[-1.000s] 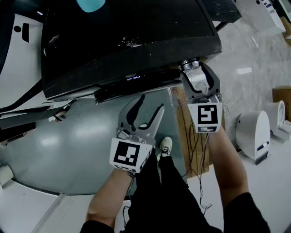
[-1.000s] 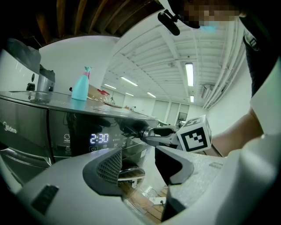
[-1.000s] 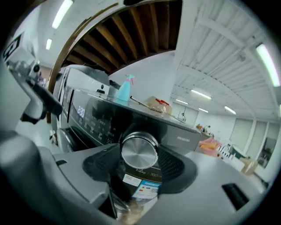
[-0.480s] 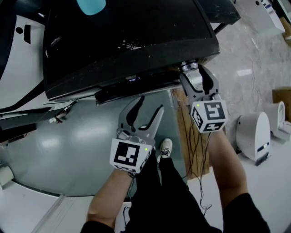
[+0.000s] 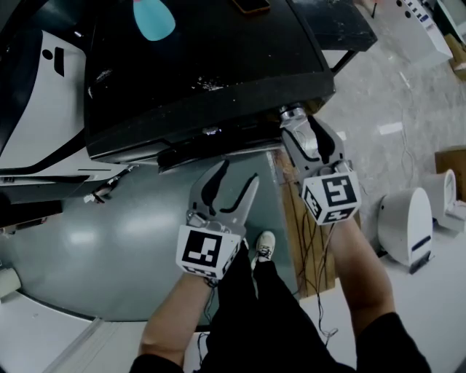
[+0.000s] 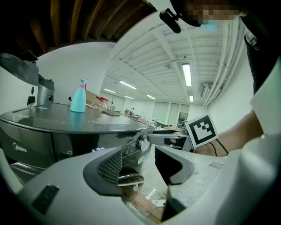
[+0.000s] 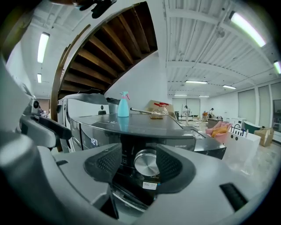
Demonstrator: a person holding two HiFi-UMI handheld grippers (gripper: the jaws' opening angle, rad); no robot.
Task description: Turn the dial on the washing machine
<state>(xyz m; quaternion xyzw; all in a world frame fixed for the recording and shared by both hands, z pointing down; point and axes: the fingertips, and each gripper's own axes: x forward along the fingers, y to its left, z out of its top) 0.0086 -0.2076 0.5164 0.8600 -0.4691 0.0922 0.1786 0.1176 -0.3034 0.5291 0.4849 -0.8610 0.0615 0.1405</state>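
The black-topped washing machine [image 5: 204, 65] has a round silver dial [image 5: 292, 112] at the right end of its front panel. My right gripper [image 5: 298, 124] reaches up to the dial. In the right gripper view the dial [image 7: 146, 162] sits between the two ribbed pads [image 7: 108, 163], with a gap showing on its left side, and the jaws are closing. My left gripper [image 5: 231, 183] hangs open and empty below the panel, in front of the grey door [image 5: 109, 240]. From the left gripper view the dial [image 6: 141, 143] shows side-on, next to the right gripper's marker cube [image 6: 202, 131].
A light-blue spray bottle [image 5: 153, 18] stands on the machine's top. A lit display [image 5: 211, 132] glows on the panel. A wooden board [image 5: 309, 240] with cables lies on the floor at the right, and a white device [image 5: 404, 218] stands further right.
The right gripper has twisted at the dial: its marker cube has turned and tilted. The head view has shifted a little. The left gripper has stayed where it was.
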